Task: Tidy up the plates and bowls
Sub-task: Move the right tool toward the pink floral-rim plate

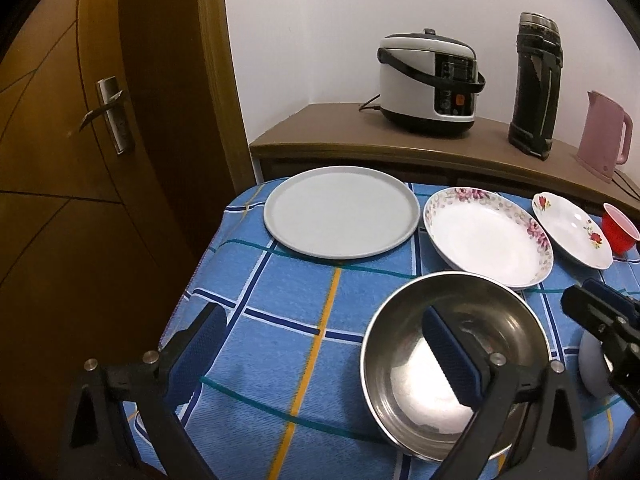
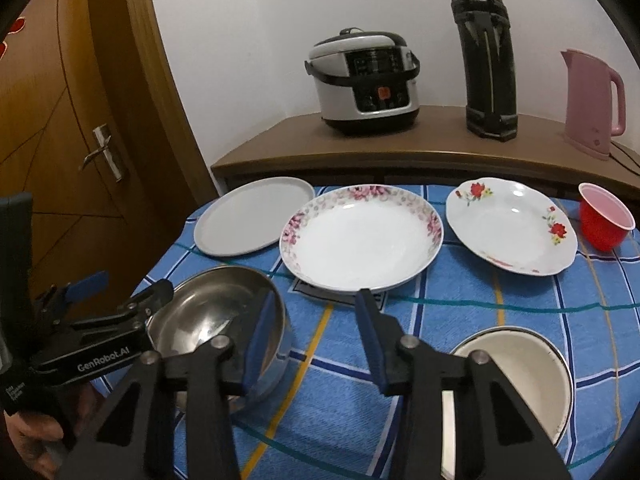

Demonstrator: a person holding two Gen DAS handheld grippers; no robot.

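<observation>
Two grippers of mine over blue checked tablecloth (image 2: 328, 380), left gripper (image 1: 328, 348) wide open astride round steel bowl's (image 1: 404, 396) rim, right gripper (image 2: 318, 338) part-open, empty.

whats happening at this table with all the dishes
A person is sorting dishes with a gripper in each hand. The left gripper is open, one finger inside the steel bowl and one outside it. The right gripper hangs open beside that bowl, next to a cream enamel bowl. A grey plate, two floral plates and a red cup lie unstacked behind.
</observation>
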